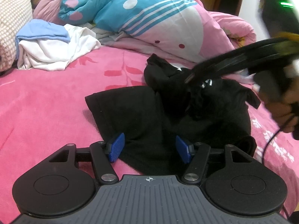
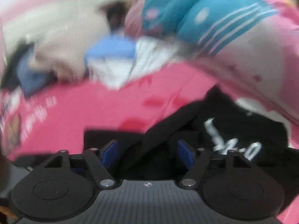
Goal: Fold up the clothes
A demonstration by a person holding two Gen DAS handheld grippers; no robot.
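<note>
Both the left gripper (image 1: 149,147) and the right gripper (image 2: 147,154) are being held with jaws apart, directly over the black garment (image 1: 142,112), nothing clamped.

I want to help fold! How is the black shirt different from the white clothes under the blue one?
The black garment lies near both grippers, partly spread over the pink bedspread; the white garment sits farther back in a crumpled heap. The black one shows white printing; the white one looks plain. A folded light-blue cloth rests on the white garment, while nothing lies on the black one. Both lie on the same bed, not yet neatly folded.
</note>
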